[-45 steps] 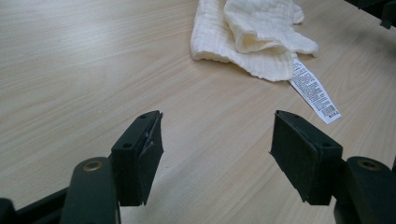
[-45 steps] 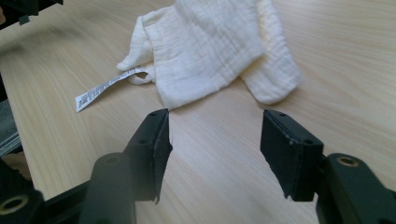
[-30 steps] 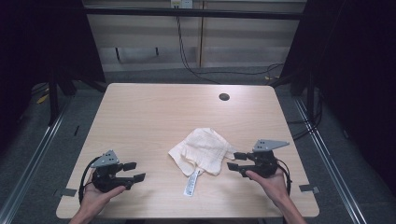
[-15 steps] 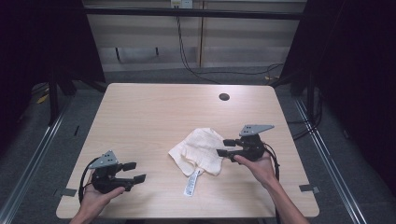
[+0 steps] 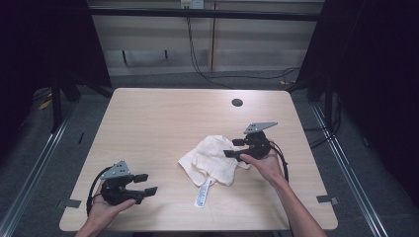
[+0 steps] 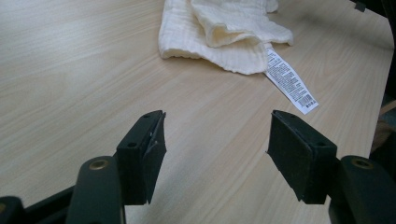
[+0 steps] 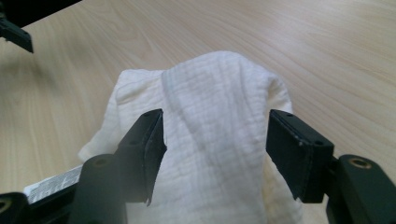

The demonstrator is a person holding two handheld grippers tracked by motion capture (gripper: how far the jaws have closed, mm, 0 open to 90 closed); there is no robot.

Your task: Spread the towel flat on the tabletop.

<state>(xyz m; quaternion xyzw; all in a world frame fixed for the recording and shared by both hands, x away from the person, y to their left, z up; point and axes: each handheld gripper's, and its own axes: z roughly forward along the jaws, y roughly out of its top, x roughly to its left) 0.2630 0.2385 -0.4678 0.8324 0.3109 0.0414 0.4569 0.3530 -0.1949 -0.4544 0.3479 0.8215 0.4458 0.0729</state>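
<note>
Right tongs (image 5: pixel 232 148) reached the cloth (image 5: pixel 210 160), opening wider.

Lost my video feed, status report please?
Right gripper open, jaws just widened, over the cloth, not gripping. Left gripper open, off the cloth. Nothing in the way.

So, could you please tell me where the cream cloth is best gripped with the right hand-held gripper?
Probably the raised fold of the cream cloth, approached from its right edge. The right hand-held gripper already has its open jaws either side of that ridge, which stands proud of the table.
</note>
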